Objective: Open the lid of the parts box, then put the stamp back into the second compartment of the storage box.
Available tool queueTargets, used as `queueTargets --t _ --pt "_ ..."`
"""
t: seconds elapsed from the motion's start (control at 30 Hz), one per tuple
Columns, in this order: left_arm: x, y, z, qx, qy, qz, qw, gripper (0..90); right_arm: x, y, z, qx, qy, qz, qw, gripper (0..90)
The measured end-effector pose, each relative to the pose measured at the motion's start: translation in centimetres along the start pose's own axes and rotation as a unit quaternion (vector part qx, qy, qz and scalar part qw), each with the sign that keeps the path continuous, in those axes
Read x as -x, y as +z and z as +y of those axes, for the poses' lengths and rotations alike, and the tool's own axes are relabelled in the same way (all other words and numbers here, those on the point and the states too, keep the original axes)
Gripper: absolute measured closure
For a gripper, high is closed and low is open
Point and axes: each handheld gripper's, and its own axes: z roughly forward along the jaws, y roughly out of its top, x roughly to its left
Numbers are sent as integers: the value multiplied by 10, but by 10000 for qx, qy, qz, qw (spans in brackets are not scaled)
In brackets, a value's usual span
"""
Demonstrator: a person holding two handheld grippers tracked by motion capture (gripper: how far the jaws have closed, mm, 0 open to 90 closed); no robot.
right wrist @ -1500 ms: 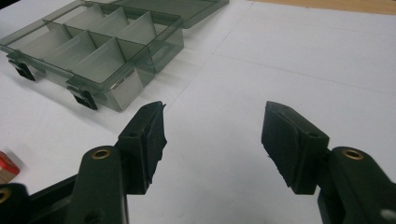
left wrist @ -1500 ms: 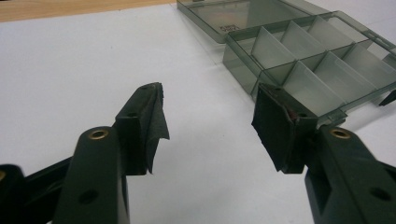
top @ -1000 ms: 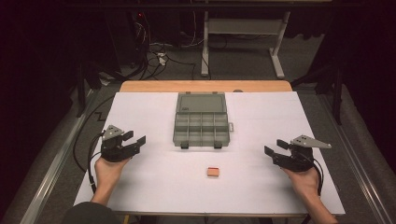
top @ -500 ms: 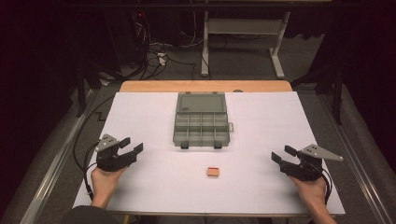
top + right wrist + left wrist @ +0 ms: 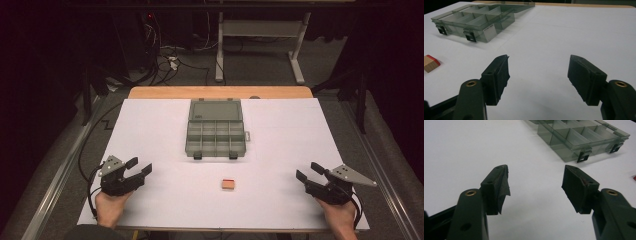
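Hand-held gripper, left [image 5: 141,166]: jaws wide apart, nothing between them; they have just been opening a little further. Since a second ago it has drifted back toward the near left corner of the white paper-covered tabletop [image 5: 280,150]. Hand-held gripper, right [image 5: 309,172]: same story, jaws spread and empty, just been opening, and it has slid back to the near right corner.

Small wooden block with a red end [image 5: 228,184]: lies flat on the tabletop between the two grippers, nearer the front edge, well apart from both. It has not shifted. Translucent grey plastic compartment box [image 5: 216,136]: sits beyond the block, mid-table, lid folded open behind it, two black latches facing the person.

Judgement: both tools have backed off to a ready stance; no approach to the block has begun, so the work of getting it into the box looks wholly ahead.

Hard to read: the compartments appear empty, though the far row is dim. In the left gripper view the block is cut off at the right edge; in the right gripper view it is clipped at the left edge.
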Motion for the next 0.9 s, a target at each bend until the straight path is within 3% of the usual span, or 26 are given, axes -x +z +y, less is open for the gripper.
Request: queueTargets --t 0.37,0.9 --pt "-3 -6 4 22 -129 -18 9999 377 3 -8 -4 128 155 31 9998 329" --pt "1 -8 2 11 -104 -98 9999 375 2 -7 -4 75 155 58 9998 318"
